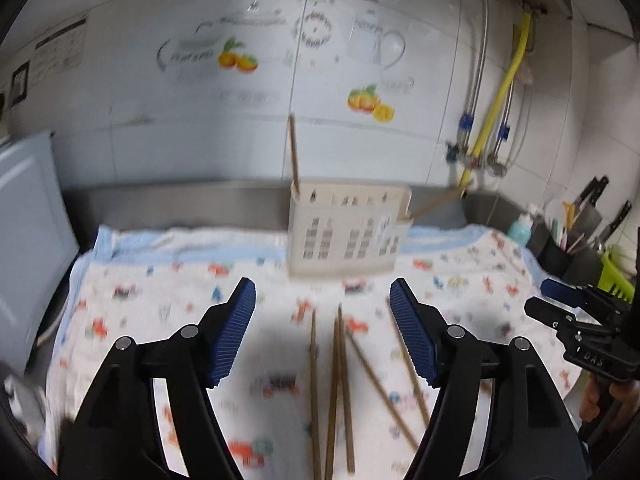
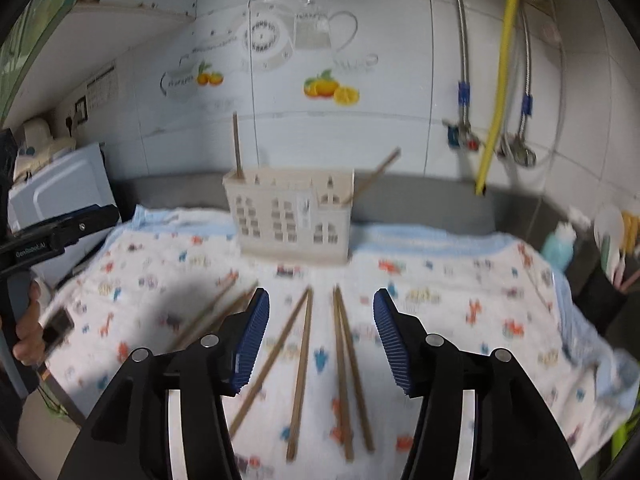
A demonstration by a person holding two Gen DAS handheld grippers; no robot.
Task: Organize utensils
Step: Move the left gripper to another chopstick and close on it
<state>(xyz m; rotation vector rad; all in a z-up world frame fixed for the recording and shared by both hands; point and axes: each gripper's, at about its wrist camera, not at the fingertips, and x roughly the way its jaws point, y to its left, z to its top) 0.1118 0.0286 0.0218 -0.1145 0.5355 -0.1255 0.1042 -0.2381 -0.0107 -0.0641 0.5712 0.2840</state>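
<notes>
Two wrist views over a counter spread with a white cloth (image 1: 180,280) printed with small coloured animals. The left gripper (image 1: 323,330) has its blue ribbed pads spread wide apart, with nothing between them; it hangs above the cloth, and the wooden chopsticks (image 1: 338,384) lie loose on the fabric below and between its fingers, roughly parallel, two further sticks angled off to the right. The right gripper (image 2: 322,338) likewise stands open and empty, above another group of chopsticks (image 2: 344,376) arranged in two narrow V-shaped pairs, with more sticks partly hidden behind its left finger. At the far edge of the cloth, against the tiled wall, stands the cream utensil holder (image 2: 290,216) moulded like a row of house fronts; one chopstick (image 2: 237,146) stands upright in its left end, and another (image 2: 372,178) leans out to the right from its right end. In the left view the right gripper appears at the right edge; in the right view the left gripper appears at the left edge, with a hand (image 2: 28,328) on its handle. A yellow hose (image 2: 498,80) and braided metal pipes run down the wall at right; a blue soap bottle (image 2: 560,246) sits by the counter's right end. Both views are motion-blurred.
</notes>
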